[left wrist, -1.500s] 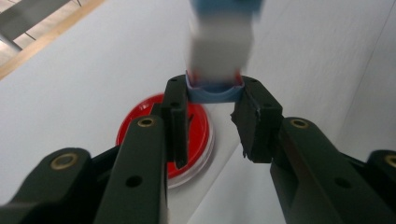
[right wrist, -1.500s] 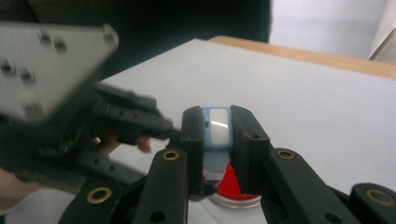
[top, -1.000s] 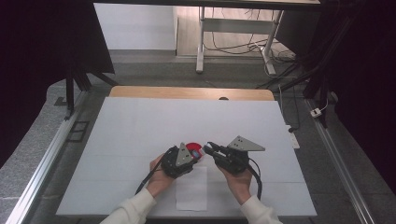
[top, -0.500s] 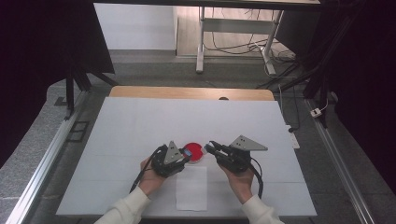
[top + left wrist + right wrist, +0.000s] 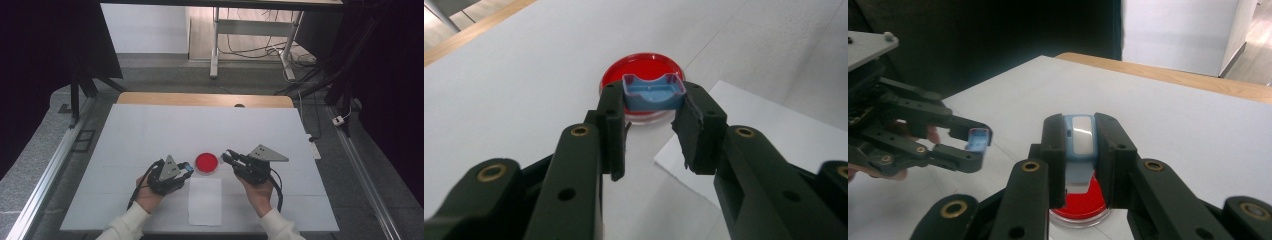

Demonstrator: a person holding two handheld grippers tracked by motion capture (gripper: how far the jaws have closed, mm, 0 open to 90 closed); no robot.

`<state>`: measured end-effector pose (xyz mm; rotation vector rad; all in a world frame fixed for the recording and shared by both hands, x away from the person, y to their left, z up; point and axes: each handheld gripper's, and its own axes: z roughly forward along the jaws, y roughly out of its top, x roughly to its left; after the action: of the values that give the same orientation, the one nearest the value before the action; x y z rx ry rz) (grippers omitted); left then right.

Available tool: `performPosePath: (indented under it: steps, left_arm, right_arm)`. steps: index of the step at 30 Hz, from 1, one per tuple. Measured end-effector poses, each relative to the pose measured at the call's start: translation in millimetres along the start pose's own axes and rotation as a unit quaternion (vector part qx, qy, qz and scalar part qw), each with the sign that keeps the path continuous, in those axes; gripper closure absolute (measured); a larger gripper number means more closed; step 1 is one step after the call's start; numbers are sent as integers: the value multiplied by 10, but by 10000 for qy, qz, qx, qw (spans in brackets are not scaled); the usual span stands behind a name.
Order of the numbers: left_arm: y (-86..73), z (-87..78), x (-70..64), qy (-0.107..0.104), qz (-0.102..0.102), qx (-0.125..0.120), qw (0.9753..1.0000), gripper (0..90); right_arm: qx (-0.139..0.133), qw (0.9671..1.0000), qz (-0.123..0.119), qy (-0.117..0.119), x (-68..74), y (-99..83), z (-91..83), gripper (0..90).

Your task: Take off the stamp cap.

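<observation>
Round red-filled clear petri dish (image 5: 206,163) sits on the white table (image 5: 140,135), just beyond the white paper sheet (image 5: 205,201). Left gripper (image 5: 186,169) is just left of the dish, jaws clamped on a small blue plastic clip piece (image 5: 653,93). Right gripper (image 5: 227,157) is just right of the dish, jaws pressed tight on a pale blue plastic block with a white face (image 5: 1080,136), tips over the dish's edge.
</observation>
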<state>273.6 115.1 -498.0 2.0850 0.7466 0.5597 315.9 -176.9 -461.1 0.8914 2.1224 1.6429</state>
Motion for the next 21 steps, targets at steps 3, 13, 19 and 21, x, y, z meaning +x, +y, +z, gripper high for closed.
performPosePath:
  steps: [3, 13, 19, 21]
  left_arm:
    - [-50, -75, 14, 38, -42, 4, 10000, 655]
    - [-317, -356, 112, 279, -375, 5, 9989, 655]
    - [-488, -539, 183, 376, -608, 29, 9974, 655]
    - [-540, -602, 205, 403, -689, 26, 9968, 655]
  right_arm:
    - [13, 10000, -7, 6, -9, 0, -2, 753]
    - [62, 9999, -87, 13, -22, 2, 1, 753]
    - [70, 9999, -106, 21, -27, 6, -5, 753]
    - [71, 9999, -106, 21, -31, 7, -5, 753]
